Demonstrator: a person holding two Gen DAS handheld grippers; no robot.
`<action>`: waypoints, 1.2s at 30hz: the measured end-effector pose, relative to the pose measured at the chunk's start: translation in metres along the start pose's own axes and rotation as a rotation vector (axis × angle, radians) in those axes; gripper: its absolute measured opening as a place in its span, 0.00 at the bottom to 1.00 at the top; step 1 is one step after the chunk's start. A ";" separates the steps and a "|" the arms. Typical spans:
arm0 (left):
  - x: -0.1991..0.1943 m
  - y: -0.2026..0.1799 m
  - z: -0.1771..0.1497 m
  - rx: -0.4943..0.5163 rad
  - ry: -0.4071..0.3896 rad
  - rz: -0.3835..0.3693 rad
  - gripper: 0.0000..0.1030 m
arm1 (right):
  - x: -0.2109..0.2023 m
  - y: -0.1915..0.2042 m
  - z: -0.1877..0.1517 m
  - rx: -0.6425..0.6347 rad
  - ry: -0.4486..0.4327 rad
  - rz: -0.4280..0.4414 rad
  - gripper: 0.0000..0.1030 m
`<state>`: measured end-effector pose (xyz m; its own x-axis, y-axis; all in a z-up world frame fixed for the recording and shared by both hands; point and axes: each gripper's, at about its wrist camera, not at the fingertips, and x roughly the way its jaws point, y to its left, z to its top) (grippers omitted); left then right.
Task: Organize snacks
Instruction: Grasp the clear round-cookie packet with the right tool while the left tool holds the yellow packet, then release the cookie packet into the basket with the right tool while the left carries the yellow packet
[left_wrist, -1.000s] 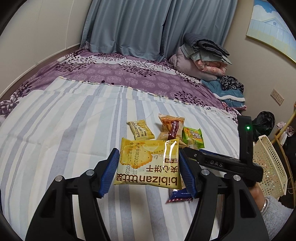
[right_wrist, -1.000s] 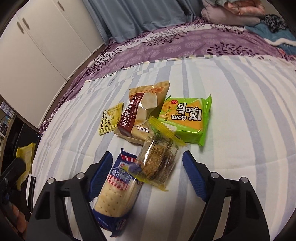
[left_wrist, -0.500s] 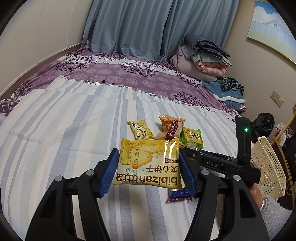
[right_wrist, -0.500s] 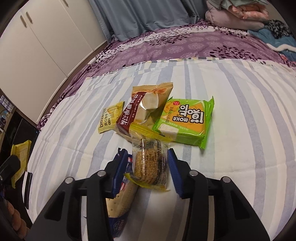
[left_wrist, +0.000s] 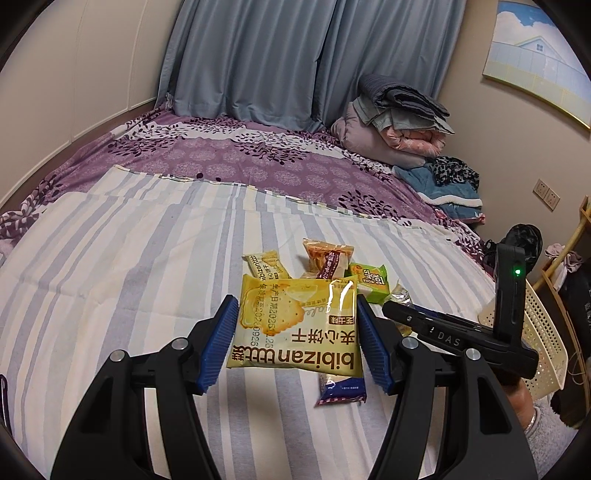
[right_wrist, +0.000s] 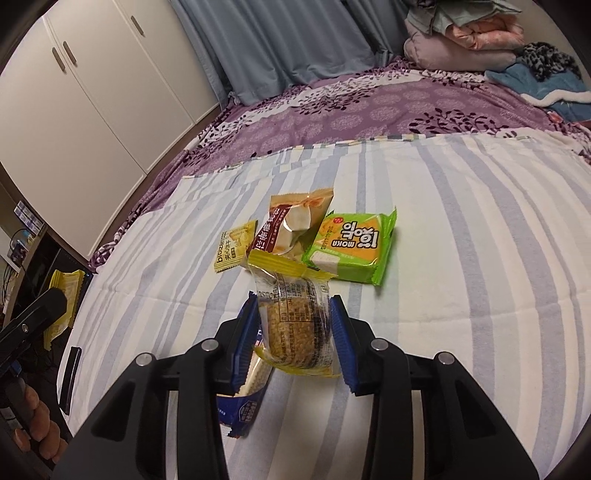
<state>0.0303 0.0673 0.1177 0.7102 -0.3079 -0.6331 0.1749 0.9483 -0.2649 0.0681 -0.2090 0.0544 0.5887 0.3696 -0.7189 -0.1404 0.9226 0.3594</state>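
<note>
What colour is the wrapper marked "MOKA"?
Green wrapper with an orange panel; clearest in the right wrist view.

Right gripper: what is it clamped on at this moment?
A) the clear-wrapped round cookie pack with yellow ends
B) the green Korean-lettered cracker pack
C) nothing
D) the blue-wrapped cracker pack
A: in the right wrist view the right gripper has both blue pads pressed on the clear-wrapped cookie pack, while the green pack lies apart on the striped sheet.

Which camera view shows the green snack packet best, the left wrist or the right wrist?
The right wrist view. There the green snack packet lies flat on the striped sheet, its whole printed face visible. In the left wrist view it is small and partly hidden behind the big yellow packet.
</note>
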 end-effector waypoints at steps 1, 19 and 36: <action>-0.001 -0.002 0.001 0.003 -0.003 -0.001 0.63 | -0.005 0.000 0.000 -0.001 -0.010 -0.001 0.38; -0.023 -0.041 0.006 0.069 -0.041 -0.055 0.63 | -0.108 -0.049 -0.004 0.102 -0.188 -0.041 0.38; -0.029 -0.109 0.010 0.182 -0.048 -0.129 0.63 | -0.222 -0.132 -0.041 0.238 -0.362 -0.167 0.38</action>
<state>-0.0020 -0.0260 0.1721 0.7049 -0.4275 -0.5661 0.3834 0.9010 -0.2030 -0.0768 -0.4085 0.1425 0.8339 0.1162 -0.5395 0.1420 0.8995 0.4131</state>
